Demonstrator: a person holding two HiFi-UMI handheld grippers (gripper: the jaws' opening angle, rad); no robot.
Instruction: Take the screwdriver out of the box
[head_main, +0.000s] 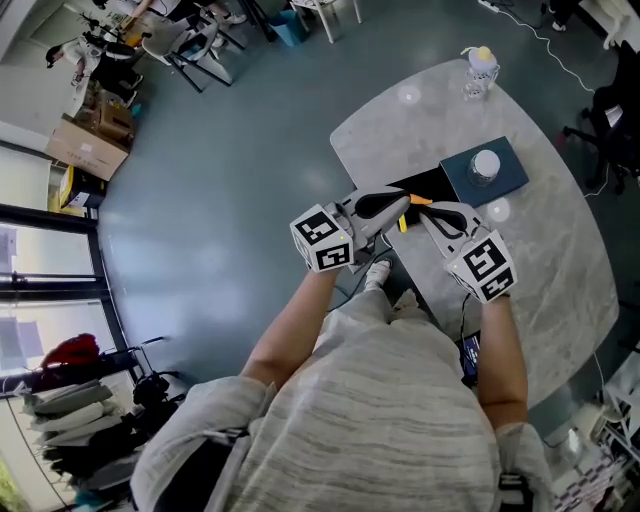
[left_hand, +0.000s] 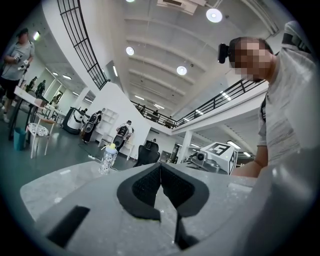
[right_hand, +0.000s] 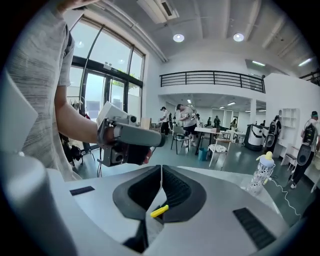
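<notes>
a bottle (head_main: 481, 70) and a dark blue box (head_main: 460, 176) stand on the table (head_main: 560, 270).

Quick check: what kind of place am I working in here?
Probably a big open workshop or lab hall: a high ceiling with a balcony railing, tall windows, and other people around work tables across the floor.

left gripper (head_main: 398, 207): jaws together | right gripper (head_main: 428, 214): jaws together

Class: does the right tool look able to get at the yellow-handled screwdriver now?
Probably yes: the yellow-handled screwdriver lies close beneath the right tool, with nothing between them, though its shut jaws must open first.
</notes>
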